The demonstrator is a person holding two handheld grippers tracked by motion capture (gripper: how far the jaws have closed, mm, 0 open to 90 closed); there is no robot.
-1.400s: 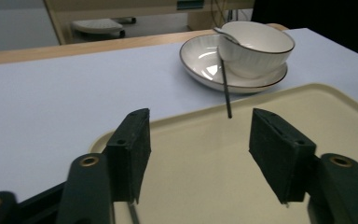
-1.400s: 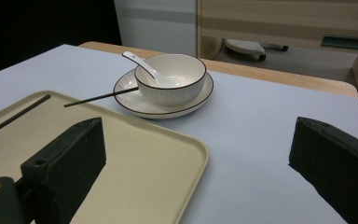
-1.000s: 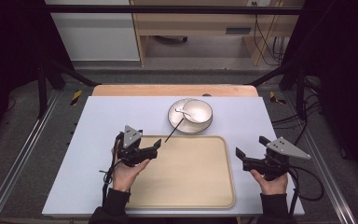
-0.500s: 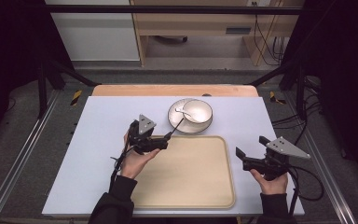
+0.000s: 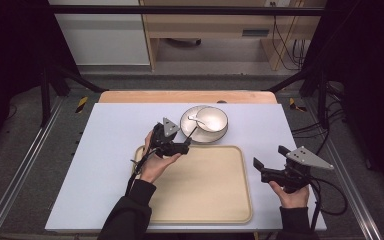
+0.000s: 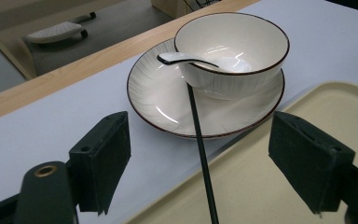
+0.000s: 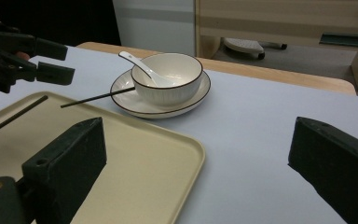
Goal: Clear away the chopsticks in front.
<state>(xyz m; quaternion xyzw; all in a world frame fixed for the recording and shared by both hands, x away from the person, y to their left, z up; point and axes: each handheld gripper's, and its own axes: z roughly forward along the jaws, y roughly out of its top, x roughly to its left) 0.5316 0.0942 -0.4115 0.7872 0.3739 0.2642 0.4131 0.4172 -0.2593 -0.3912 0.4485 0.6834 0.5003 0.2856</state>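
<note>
The left gripper [image 5: 186, 145] hangs wide open, empty, over a thin black stick [image 6: 200, 149] – stiff, light, best pinched mid-shaft – leaning from tray [image 5: 230, 200] onto plate [image 6: 158, 98] under the bowl [image 6: 233, 51]; the right gripper [image 5: 262, 167] gapes empty too.

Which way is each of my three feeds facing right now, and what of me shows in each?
High view: above the person's side, looking forward and down on the table; both forearms, left gripper, right gripper.
Left gripper view: from the left gripper, open, toward the bowl on its plate, a black stick between the jaws.
Right gripper view: low over the tray, right gripper open, facing the bowl; left gripper at upper left.
Shared: bowl, plate, spoon, tray.
</note>
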